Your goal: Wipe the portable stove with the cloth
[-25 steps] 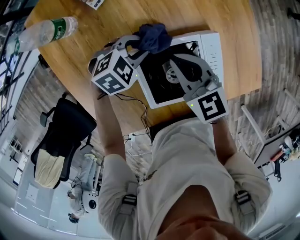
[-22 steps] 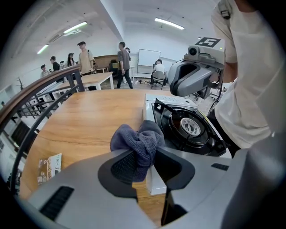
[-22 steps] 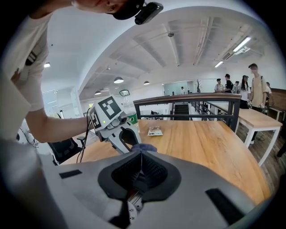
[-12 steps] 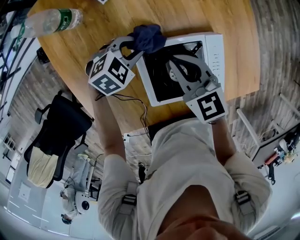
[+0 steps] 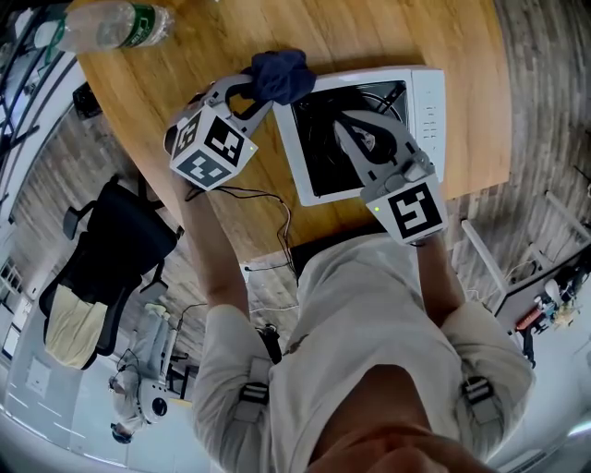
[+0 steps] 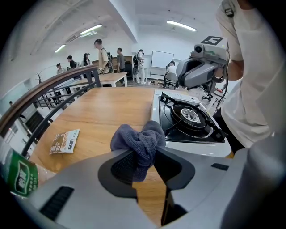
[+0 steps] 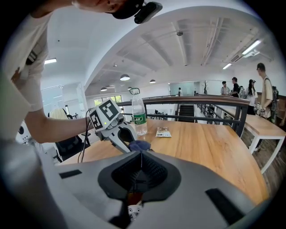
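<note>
- Two grippers in play, both over the near end of the wooden counter (image 5: 212, 37); the person stands at its edge.
- Left gripper (image 5: 261, 88): fingers (image 6: 80, 188) spread fairly wide and pinching a bunched dark blue cloth (image 5: 282, 74). In the left gripper view the cloth (image 6: 139, 138) bulges out past the fingertips, with a fold hanging down between the pads.
- Cloth position: off the cooktop, just beside the left edge of the portable stove (image 5: 429, 102), near its far left corner in the head view. Below it the left gripper view shows bare wood. I cannot tell whether it touches the counter.
- Stove: white casing, black top, round burner with pan supports, seen in the left gripper view (image 6: 196, 145) to the right of the cloth.
- Right gripper (image 5: 346, 129): fingers pressed together, nothing between them. Head view places it above the black cooktop, near the burner, pointing towards the left gripper.
- Right gripper view (image 7: 138, 154): looks across the counter at the left gripper and the cloth just past its own closed fingertips.
- Other items on the counter: a clear plastic bottle (image 5: 115, 26) with a green label, lying at the far left corner in the head view, and a small printed packet (image 6: 65, 141) flat on the wood, well apart from the stove.
- Off the counter: a black office chair (image 5: 129, 249) on the floor to the left, and thin cables (image 5: 263, 199) trailing over the near edge.
</note>
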`<action>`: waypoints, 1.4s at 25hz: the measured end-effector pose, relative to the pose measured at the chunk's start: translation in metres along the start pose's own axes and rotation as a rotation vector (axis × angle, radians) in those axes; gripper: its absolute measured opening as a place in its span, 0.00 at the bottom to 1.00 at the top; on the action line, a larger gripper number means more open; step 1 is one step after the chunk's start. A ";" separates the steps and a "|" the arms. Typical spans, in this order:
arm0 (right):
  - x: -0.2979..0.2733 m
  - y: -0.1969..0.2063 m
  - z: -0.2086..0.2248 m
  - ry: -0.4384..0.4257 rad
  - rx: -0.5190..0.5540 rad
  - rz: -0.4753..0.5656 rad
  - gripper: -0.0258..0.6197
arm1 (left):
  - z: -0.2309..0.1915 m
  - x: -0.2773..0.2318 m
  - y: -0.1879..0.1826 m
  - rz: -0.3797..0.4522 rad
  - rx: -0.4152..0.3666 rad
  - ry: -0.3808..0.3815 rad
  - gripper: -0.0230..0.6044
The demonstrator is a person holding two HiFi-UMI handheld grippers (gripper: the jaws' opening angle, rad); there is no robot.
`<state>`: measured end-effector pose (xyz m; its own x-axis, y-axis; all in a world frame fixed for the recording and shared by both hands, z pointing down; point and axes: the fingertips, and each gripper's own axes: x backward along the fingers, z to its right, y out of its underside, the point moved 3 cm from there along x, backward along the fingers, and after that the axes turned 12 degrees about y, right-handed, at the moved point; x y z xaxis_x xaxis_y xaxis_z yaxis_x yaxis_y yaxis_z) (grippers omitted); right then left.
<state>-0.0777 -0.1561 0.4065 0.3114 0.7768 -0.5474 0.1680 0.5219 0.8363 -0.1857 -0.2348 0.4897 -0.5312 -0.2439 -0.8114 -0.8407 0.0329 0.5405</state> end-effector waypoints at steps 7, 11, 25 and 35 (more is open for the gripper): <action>0.003 -0.003 -0.005 -0.001 0.010 0.007 0.07 | 0.003 0.012 0.020 -0.019 0.041 -0.046 0.24; 0.005 -0.006 -0.008 -0.003 0.018 0.013 0.07 | 0.004 0.025 0.027 0.011 0.078 -0.108 0.24; 0.009 -0.008 -0.018 -0.007 0.035 0.020 0.07 | 0.008 0.044 0.014 0.270 0.248 -0.503 0.24; 0.021 0.003 -0.030 0.011 0.024 0.014 0.07 | 0.020 0.013 0.019 0.314 0.318 -0.596 0.24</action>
<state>-0.0988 -0.1283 0.3966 0.3039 0.7879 -0.5355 0.1861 0.5022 0.8445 -0.2108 -0.2178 0.4851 -0.6422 0.3875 -0.6614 -0.5816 0.3157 0.7497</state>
